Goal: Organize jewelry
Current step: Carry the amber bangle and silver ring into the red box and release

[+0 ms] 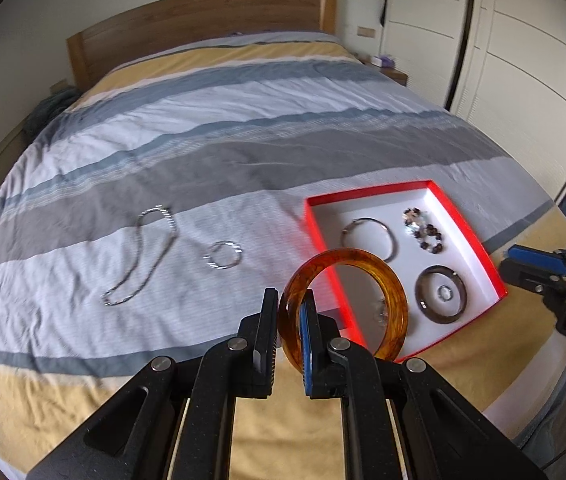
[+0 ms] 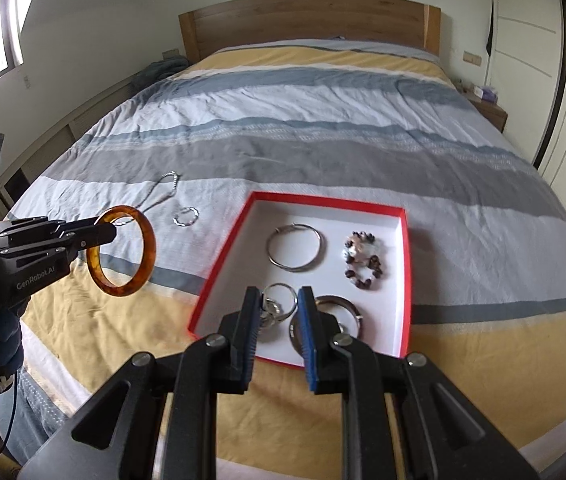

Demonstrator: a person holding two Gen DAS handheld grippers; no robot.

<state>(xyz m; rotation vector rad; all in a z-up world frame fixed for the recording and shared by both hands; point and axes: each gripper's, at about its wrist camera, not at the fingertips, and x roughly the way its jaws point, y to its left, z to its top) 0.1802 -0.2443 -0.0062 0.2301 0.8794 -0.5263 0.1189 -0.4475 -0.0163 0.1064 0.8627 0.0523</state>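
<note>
My left gripper [image 1: 290, 300] is shut on an amber bangle [image 1: 387, 276] and holds it above the bed, left of the red-rimmed white box [image 1: 479, 236]. The bangle also shows in the right wrist view [image 2: 147, 240]. The box [image 2: 219, 272] holds a silver hoop [image 2: 295, 252], a beaded bracelet [image 2: 363, 258], a dark bangle [image 2: 339, 308] and small silver rings [image 2: 279, 300]. My right gripper [image 2: 279, 296] is open and empty over the box's near edge. A silver chain necklace [image 1: 143, 256] and a small silver bracelet [image 1: 223, 255] lie on the bedspread.
The striped bedspread [image 1: 243, 140] covers a wide bed with a wooden headboard [image 1: 203, 20]. White wardrobe doors [image 1: 523, 60] stand at the right. A nightstand [image 2: 491, 112] is at the far right of the bed.
</note>
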